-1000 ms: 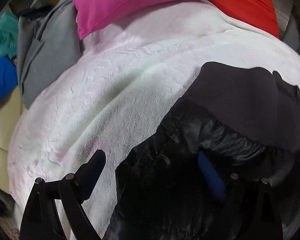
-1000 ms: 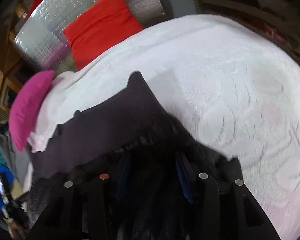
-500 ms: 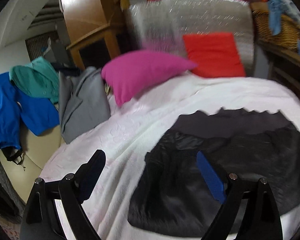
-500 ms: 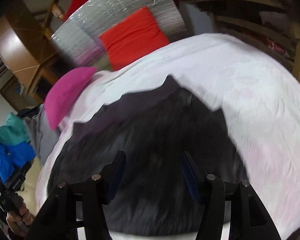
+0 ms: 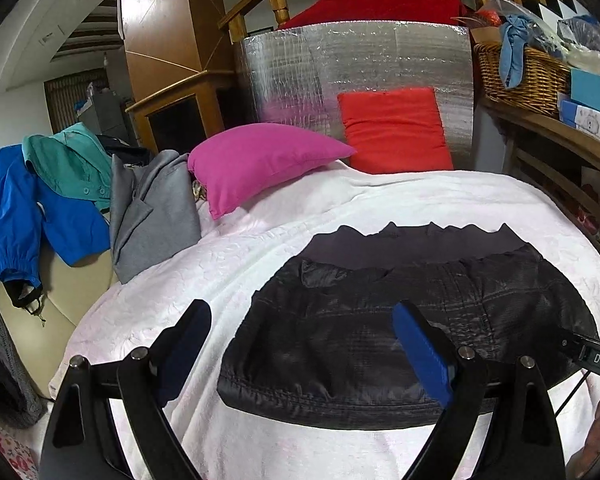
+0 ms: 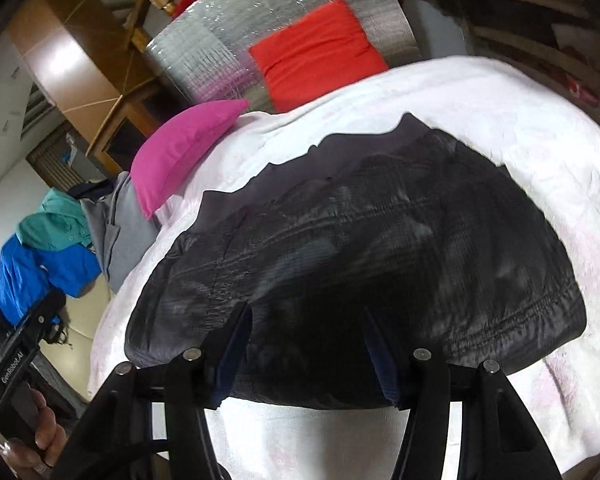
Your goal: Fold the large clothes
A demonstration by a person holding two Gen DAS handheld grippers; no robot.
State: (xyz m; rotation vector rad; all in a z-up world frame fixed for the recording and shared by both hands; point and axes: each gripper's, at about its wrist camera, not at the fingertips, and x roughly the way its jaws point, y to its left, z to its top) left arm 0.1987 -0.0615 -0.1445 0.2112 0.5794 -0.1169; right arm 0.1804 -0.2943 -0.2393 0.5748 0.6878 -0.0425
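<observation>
A folded black jacket (image 5: 400, 328) lies flat on the white blanket (image 5: 420, 196). Left gripper (image 5: 300, 344) and right gripper (image 6: 306, 344) hover near it, both spread, pinching nothing.

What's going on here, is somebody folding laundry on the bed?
Yes. A person holds a handheld gripper in each hand over a black jacket lying folded on the white blanket. Neither holds it: the left gripper stands wide open, and the right gripper has just been opening its jaws, with nothing gripped between them. More clothes, a grey garment and blue and green jackets, wait in a pile beside the bed.
</observation>
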